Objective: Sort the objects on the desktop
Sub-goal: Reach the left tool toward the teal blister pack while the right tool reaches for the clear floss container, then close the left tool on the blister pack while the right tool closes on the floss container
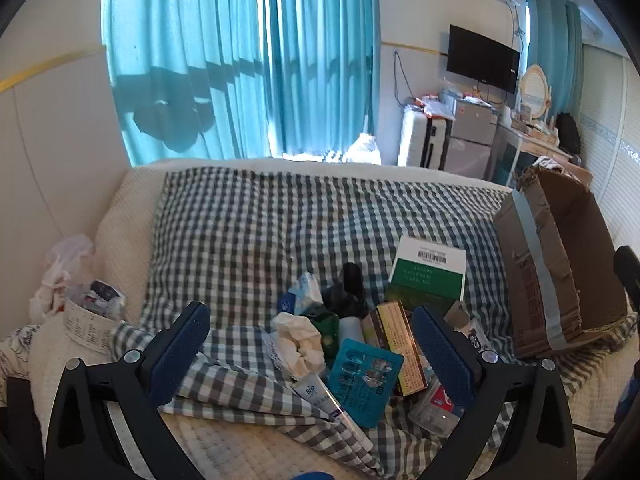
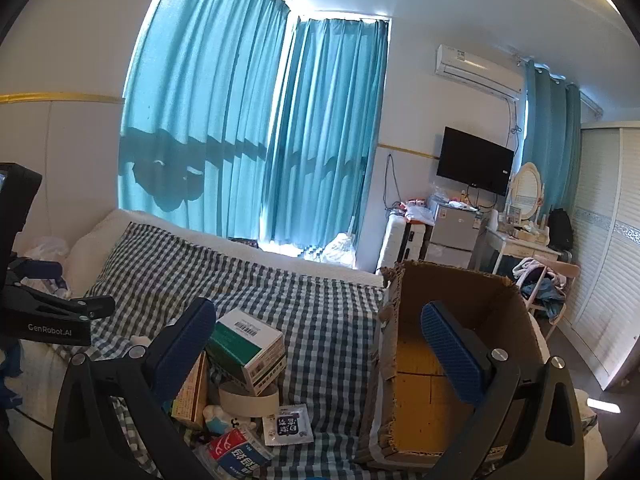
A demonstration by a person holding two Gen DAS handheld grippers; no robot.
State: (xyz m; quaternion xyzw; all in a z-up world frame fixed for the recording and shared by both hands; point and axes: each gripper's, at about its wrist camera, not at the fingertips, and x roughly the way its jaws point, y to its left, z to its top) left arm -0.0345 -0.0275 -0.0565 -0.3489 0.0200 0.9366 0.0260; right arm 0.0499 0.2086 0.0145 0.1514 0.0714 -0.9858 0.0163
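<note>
Wide open stretch of checked blanket (image 1: 256, 216) beyond the clutter, nothing standing on it. Nearer, tightly packed: green-and-white box (image 1: 430, 272), gold carton (image 1: 400, 348), teal blister pack (image 1: 362, 376), crumpled tissue (image 1: 298, 340), black object (image 1: 350, 288), touching or overlapping, hardly a gap between. To the right, cardboard box (image 2: 460, 312) open on top, walls upright, inside apparently bare, though partly hidden. Narrow strip of blanket free between pile and box wall. Left edge crowded by plastic bags (image 1: 68, 268).
</note>
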